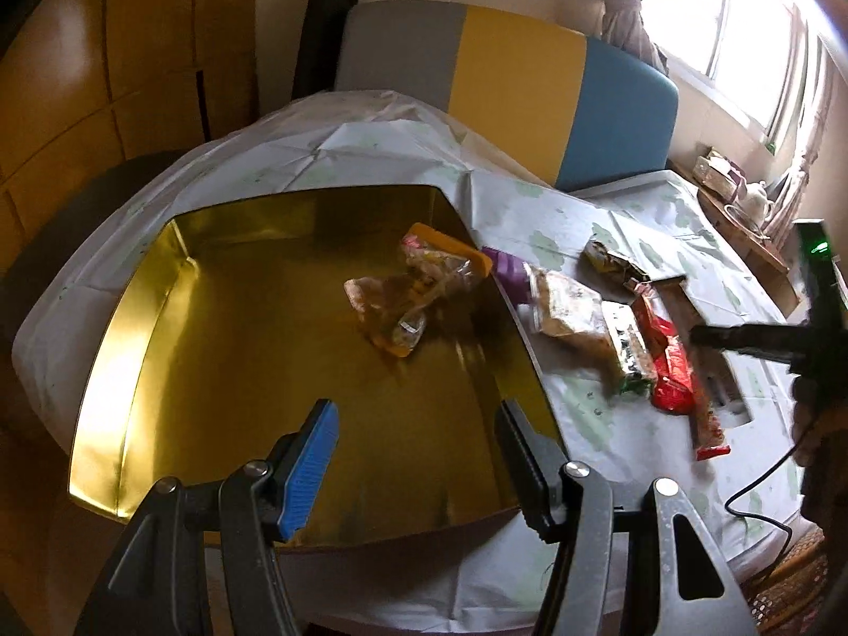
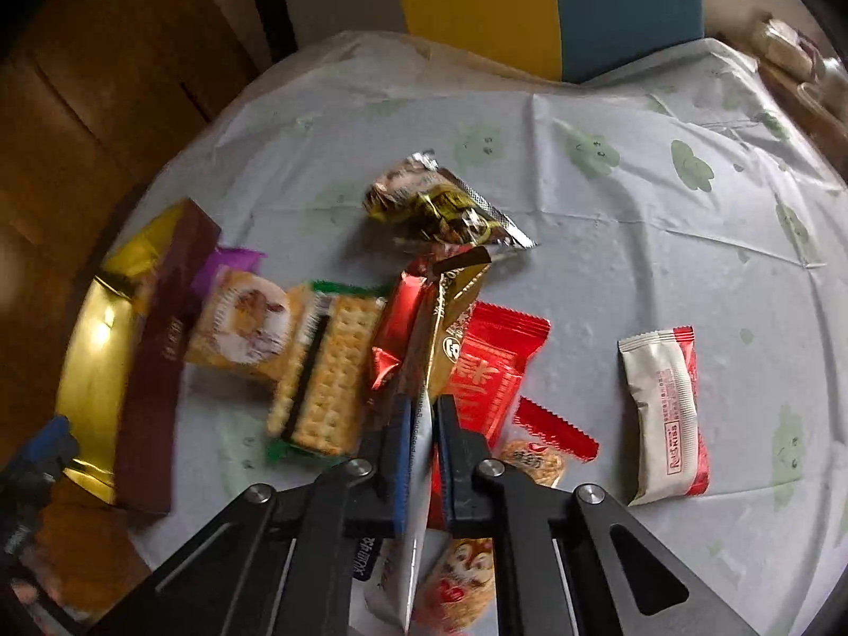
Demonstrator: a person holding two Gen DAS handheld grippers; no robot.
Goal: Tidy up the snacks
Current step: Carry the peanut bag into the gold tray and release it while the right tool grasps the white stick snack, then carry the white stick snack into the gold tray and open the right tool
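Left wrist view: the left gripper (image 1: 413, 456) fills the bottom of the frame, its jaws spread apart with nothing between them, above a gold tray (image 1: 132, 371) that sits on a pale tablecloth (image 1: 556, 222). Inside the tray, near its upper right, lies a clear snack bag (image 1: 408, 291). More snacks lie in a row on the cloth right of the tray — among them a red packet (image 1: 673, 365).

Right wrist view: the right gripper (image 2: 422, 424), at bottom centre, is clamped on a white and gold packet (image 2: 450, 318) that stands on edge between its pads. A cracker pack (image 2: 328, 376) lies just left of it, a brown box (image 2: 164, 350) leans at the tray's edge further left, and a white and red packet (image 2: 668, 413) lies apart at the right.
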